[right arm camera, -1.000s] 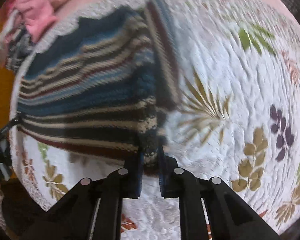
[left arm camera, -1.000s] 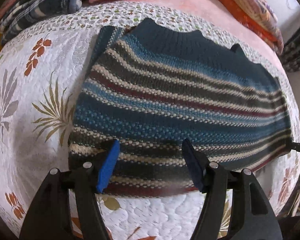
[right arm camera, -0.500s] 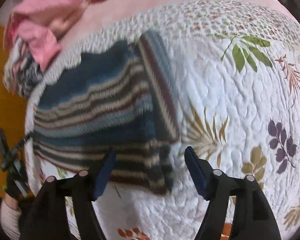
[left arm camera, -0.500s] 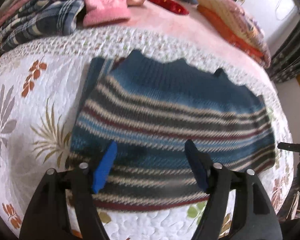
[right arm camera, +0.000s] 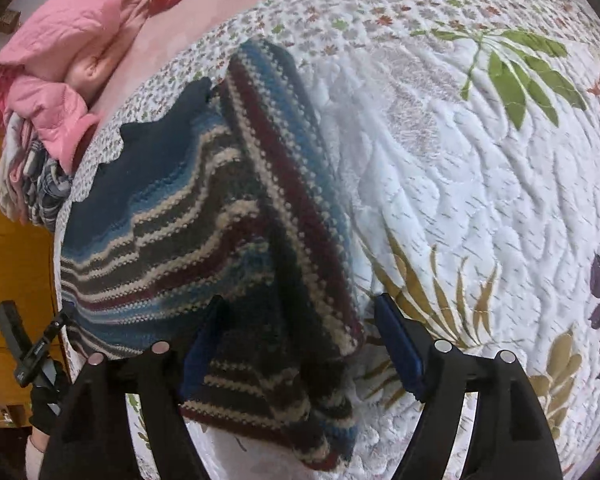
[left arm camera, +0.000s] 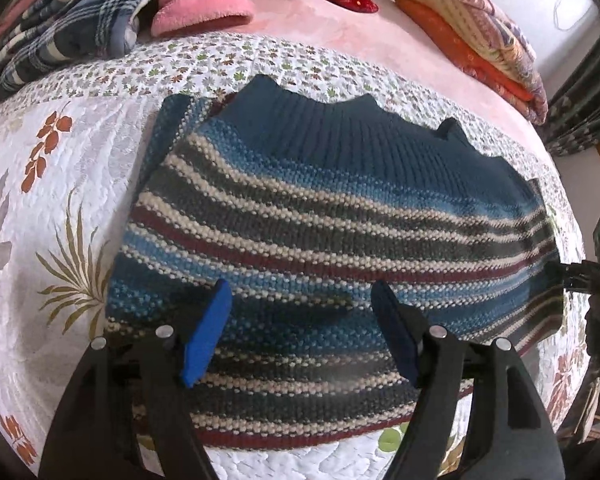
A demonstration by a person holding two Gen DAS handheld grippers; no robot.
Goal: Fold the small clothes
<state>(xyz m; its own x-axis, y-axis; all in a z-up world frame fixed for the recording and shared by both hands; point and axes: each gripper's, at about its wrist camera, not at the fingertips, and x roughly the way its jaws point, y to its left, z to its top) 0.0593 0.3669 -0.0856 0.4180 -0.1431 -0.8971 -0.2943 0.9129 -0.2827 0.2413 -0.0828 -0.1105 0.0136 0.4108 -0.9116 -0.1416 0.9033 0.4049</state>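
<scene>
Both grippers, left (left arm camera: 302, 330) & right (right arm camera: 298, 340), were opened wide, nothing held. Sweater (left arm camera: 340, 240) is soft, floppy, prob. light; best pinched at near hem corners.

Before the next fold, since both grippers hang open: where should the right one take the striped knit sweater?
Probably the near right corner of the striped knit sweater, where the folded-in sleeve strip ends. Come in low from the quilt's near edge: that corner sits between the right gripper fingers, layered thick enough to pinch.
</scene>
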